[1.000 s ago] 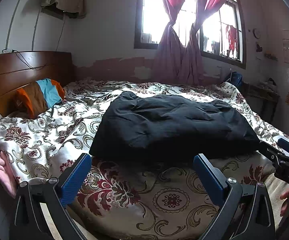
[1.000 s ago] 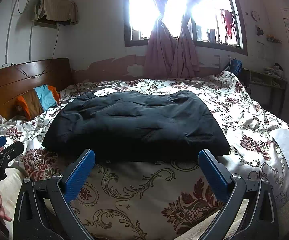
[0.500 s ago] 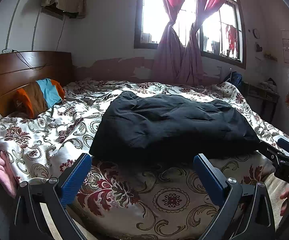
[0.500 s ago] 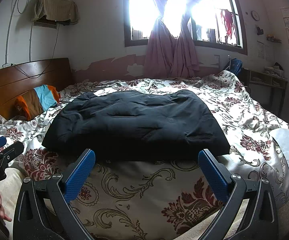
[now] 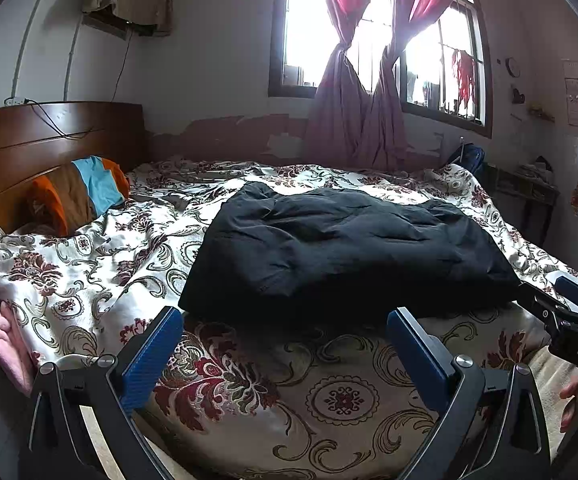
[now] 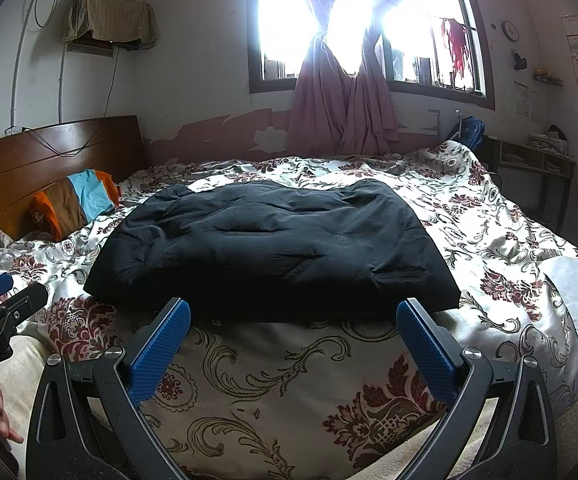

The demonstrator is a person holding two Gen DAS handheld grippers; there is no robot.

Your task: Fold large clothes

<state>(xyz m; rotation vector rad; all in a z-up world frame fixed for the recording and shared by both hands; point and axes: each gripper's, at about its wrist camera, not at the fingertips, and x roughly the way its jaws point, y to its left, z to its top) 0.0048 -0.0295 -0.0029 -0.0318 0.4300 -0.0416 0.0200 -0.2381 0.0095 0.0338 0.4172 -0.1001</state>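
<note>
A large black padded garment (image 5: 341,252) lies folded into a rough rectangle on the floral bedspread (image 5: 89,280); it also shows in the right wrist view (image 6: 273,248). My left gripper (image 5: 285,320) is open and empty, held just short of the garment's near edge. My right gripper (image 6: 293,312) is open and empty, also just short of the near edge. The right gripper shows at the right edge of the left wrist view (image 5: 569,312). The left gripper shows at the left edge of the right wrist view (image 6: 1,300).
A striped orange, brown and blue pillow (image 5: 77,192) leans on the wooden headboard (image 5: 29,140) at left. A white sheet of paper (image 6: 577,296) lies on the bed at right. A window with tied curtains (image 5: 353,80) is behind the bed. A desk (image 6: 529,160) stands at far right.
</note>
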